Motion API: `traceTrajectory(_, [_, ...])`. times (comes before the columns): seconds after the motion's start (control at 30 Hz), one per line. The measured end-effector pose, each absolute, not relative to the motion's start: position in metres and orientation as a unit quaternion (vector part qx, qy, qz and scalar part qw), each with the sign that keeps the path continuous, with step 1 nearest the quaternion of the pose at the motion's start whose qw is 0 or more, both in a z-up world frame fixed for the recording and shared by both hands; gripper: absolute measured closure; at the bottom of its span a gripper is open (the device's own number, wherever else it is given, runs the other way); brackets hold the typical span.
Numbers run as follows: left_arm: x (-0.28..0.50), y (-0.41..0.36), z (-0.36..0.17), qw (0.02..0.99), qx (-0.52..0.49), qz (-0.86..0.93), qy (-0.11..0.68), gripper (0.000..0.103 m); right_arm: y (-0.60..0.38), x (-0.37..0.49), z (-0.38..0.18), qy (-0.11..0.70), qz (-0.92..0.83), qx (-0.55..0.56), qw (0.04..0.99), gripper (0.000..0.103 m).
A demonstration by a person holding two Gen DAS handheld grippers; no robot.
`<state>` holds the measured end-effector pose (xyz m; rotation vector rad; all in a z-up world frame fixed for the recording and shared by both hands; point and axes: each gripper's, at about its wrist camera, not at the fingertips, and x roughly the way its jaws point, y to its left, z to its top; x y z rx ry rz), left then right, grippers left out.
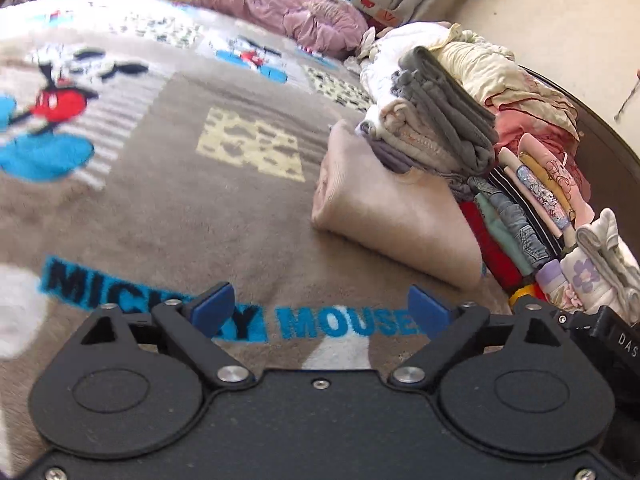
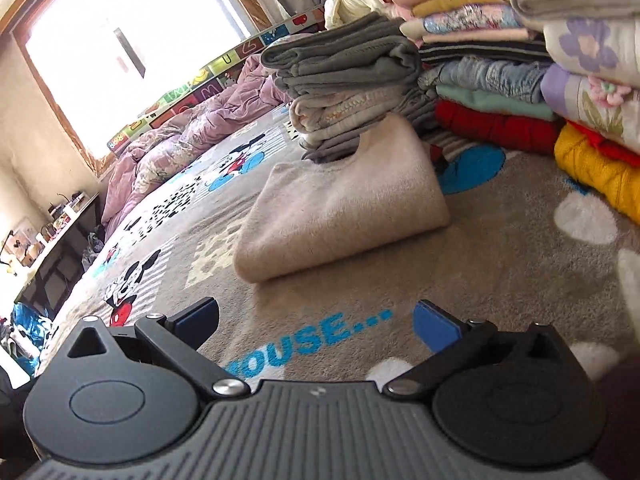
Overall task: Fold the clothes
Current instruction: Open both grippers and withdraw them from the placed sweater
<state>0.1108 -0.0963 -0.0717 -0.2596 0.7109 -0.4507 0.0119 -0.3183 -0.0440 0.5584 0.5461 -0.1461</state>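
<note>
A folded pale beige sweater lies on the cartoon-print blanket, its far end tucked against a small stack of folded grey and cream clothes. My left gripper is open over the blanket, short of the sweater, with nothing between its blue pads. Wide apart too are the pads of my right gripper, which is open and empty, with the sweater a little ahead of it.
Taller piles of folded clothes stand to the right, behind the sweater, with a yellow and red garment at their foot. A crumpled mauve quilt lies at the bed's far end. A window and a cluttered shelf are on the left.
</note>
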Motion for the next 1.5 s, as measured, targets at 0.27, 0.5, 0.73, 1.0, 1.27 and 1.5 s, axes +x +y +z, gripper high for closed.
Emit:
traceTrajectory(0.27, [0.067,-0.126,-0.005,0.93,-0.015,-0.229,0.287,0.0,-0.309,-0.019,0.013,0.273,-0.108,0.212,0.932,0.0])
traceTrajectory(0.5, [0.044,-0.135,0.004,0.945,0.029,-0.203,0.256,0.0,-0.304,-0.039,0.026,0.285,-0.135,0.161,0.935,0.0])
traceTrajectory(0.73, [0.041,-0.134,0.0,0.941,0.024,-0.213,0.263,0.0,-0.298,-0.044,0.028,0.289,-0.155,0.14,0.934,0.0])
traceTrajectory(1.0, [0.038,-0.133,-0.003,0.939,0.019,-0.213,0.269,0.0,-0.294,-0.046,0.028,0.295,-0.172,0.129,0.931,0.0])
traceTrajectory(1.27, [0.033,-0.135,-0.006,0.939,0.028,-0.22,0.262,0.0,-0.287,-0.047,0.027,0.302,-0.17,0.115,0.931,0.0])
traceTrajectory(1.5, [0.033,-0.134,-0.008,0.938,0.024,-0.225,0.263,0.0,-0.284,-0.046,0.026,0.307,-0.166,0.11,0.931,0.0])
